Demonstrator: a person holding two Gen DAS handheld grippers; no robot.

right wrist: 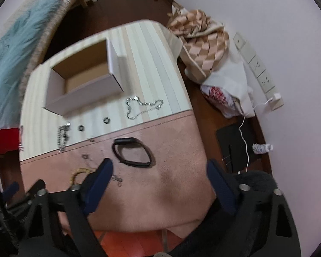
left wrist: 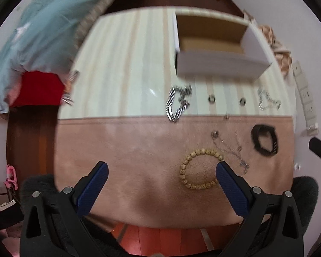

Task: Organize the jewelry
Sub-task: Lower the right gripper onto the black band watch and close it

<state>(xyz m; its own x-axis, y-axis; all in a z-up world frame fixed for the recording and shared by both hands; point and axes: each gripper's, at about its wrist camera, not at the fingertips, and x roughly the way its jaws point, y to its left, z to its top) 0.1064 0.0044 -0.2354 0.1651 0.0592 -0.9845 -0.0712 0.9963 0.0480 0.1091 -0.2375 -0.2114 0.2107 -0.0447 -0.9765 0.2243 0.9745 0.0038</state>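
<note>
Jewelry scattered loose across bench, nothing boxed yet: bead bracelet at left hand-held gripper five o'clock, black band at right hand-held gripper eleven. Both released, empty. Open box waiting at twelve.

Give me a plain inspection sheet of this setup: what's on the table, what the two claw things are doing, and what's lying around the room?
Surface: table, striped cream cloth at the back, pink cloth at the front.
Job's things: open cardboard box, nothing seen inside; beaded bracelet; black band; silver chain; chunky chain; two small rings; thin chain.
Clutter: nothing seen on the table.
Grippers: left gripper open, empty, over the pink cloth; right gripper open, empty.
Cables: white charger cable on the floor.
Surroundings: blue blanket, checked cloth, wall sockets, small bottle.
</note>
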